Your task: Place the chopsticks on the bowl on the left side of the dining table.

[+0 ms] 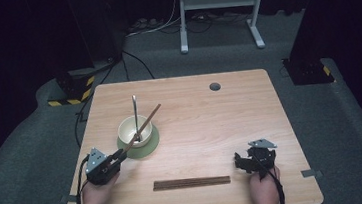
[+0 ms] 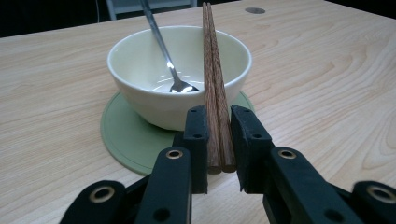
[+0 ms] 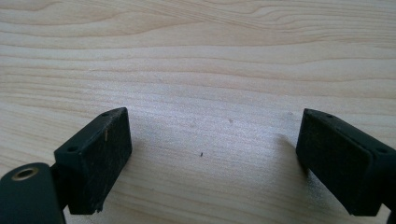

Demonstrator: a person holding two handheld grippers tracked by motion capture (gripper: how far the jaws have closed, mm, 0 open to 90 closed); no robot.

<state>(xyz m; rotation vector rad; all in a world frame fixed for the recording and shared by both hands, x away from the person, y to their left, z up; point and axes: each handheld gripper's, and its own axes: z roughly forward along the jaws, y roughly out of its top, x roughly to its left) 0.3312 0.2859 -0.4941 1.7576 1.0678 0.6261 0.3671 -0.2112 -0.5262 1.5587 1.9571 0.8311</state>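
We hold a chopstick pair clamped in the left gripper, long axis slanting up over the bowl just ahead; right gripper gapes wide, idle over bare table.

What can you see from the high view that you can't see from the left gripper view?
High view alone: the right gripper resting open on the table, a second pair of chopsticks lying flat near the front edge, and the person's hands.

Left gripper view alone: up close, its fingers pressing on the brown chopsticks, and the shiny spoon head at the bottom of the bowl.

Both: the cream bowl, the spoon in it, the green coaster, and the wooden table.
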